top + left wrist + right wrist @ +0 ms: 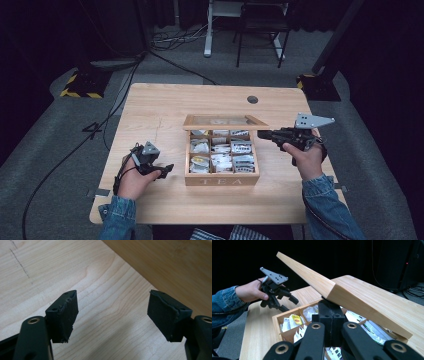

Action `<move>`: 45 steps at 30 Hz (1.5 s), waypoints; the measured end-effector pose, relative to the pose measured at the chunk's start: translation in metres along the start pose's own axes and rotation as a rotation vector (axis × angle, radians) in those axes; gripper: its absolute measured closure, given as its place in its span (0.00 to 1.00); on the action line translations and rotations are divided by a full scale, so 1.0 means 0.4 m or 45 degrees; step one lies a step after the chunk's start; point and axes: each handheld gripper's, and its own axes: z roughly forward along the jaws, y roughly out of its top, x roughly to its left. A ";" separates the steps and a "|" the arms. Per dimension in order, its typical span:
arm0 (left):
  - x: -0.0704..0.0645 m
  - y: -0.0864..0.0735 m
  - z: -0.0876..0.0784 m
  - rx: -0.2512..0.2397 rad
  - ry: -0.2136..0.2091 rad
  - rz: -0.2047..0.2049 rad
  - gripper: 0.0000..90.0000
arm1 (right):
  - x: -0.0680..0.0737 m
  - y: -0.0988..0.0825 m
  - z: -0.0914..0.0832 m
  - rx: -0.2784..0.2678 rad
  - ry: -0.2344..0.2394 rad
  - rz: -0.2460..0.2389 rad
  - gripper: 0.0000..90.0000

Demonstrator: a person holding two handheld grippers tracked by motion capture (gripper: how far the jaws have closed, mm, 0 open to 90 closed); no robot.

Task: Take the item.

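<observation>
A wooden tea box (221, 178) stands mid-table, its compartments packed with several tea bags (220, 150). The lid (225, 121) is partly raised and slants over the box (362, 297). My right gripper (261, 133) comes in from the box's right side, jaws shut together with nothing between them (331, 312), tips right under the lid's front edge. My left gripper (167, 170) hovers just left of the box, open and empty (112, 315), with the box's side wall (175, 265) close ahead. The right gripper view also has the left gripper (289, 302) beyond the tea bags (295, 320).
The light wooden table (150, 110) has a round cable hole (252, 99) at its back right. Cables run over the grey floor at the left, and a yellow-black base (80, 85) stands beyond the table's left corner. A white desk leg (208, 30) stands farther back.
</observation>
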 end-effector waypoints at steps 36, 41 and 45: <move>-0.126 0.123 -0.077 -0.369 -0.446 0.231 0.34 | 0.014 -0.007 0.003 0.011 -0.014 0.015 1.00; -0.164 0.139 -0.052 -0.345 -0.478 0.260 0.35 | 0.014 -0.007 0.004 0.012 -0.012 0.013 1.00; -0.199 0.153 -0.041 -0.332 -0.476 0.302 0.35 | 0.012 -0.005 0.005 0.011 -0.008 0.011 1.00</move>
